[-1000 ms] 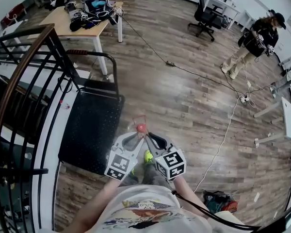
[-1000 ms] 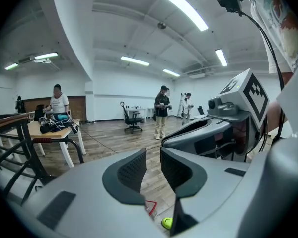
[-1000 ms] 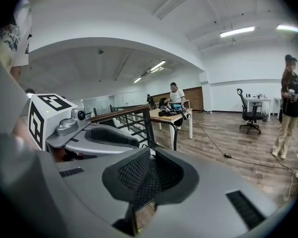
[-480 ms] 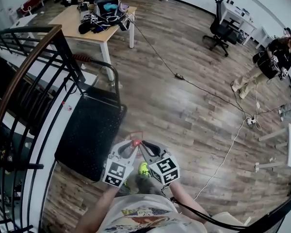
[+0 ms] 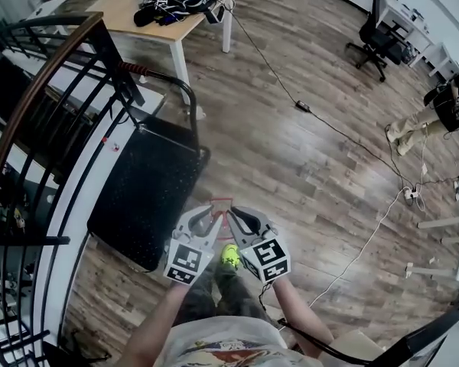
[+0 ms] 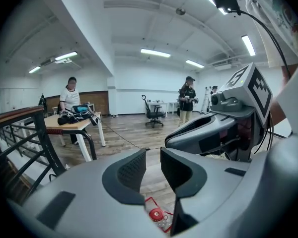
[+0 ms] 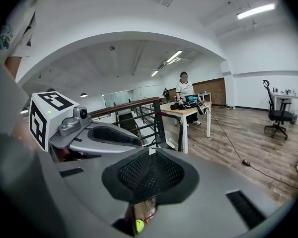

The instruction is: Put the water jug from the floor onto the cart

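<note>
Jug is right below our two gripper tips, red cap up, just beside the cart. Left gripper: jaws part-open, narrow gap, nothing in it. Right gripper: jaws fully together, nothing held. We can't tell whether the jug is off the floor. Our call: get a solid bite on it before lifting, keep both tips level, clear the cart's edge, and set it down mid-platform, away from the push bar.
</note>
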{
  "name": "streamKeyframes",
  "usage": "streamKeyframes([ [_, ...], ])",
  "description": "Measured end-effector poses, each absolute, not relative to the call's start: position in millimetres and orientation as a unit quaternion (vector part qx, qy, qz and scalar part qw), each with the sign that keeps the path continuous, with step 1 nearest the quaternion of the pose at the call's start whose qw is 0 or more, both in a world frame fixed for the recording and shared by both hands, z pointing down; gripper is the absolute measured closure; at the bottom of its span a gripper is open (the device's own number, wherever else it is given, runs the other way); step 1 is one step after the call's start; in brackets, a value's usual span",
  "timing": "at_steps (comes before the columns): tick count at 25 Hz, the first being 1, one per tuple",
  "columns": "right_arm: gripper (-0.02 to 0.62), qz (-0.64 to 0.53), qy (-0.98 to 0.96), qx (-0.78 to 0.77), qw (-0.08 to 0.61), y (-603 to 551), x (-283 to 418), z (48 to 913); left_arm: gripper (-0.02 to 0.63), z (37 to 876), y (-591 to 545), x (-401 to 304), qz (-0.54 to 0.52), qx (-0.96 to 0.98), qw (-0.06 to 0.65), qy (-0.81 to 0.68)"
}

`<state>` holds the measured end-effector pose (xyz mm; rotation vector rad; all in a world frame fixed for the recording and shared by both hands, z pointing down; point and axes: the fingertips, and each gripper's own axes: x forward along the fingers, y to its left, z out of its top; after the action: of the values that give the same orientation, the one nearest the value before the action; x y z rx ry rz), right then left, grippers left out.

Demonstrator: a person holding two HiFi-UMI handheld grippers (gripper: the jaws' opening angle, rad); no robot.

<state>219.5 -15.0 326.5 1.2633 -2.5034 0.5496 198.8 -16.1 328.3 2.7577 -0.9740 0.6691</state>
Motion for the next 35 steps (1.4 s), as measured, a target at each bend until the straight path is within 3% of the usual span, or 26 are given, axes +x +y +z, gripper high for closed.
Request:
streamKeyframes([
  [8, 0.568, 0.212, -0.852, 0.451, 0.161, -35, 210, 405, 0.517, 413, -29, 190, 0.254, 0.914, 0.096, -0.303],
  [14, 0.506, 0.231, -0.841, 0.460, 0.166, -50, 203, 480, 0.517, 491, -47, 173, 0.264, 0.908, 0.104, -0.308],
  [35, 0.472, 0.265, -0.804, 0.496, 0.195, -67, 218, 671, 0.505, 677, -68, 184, 0.275, 0.895, 0.138, -0.323],
])
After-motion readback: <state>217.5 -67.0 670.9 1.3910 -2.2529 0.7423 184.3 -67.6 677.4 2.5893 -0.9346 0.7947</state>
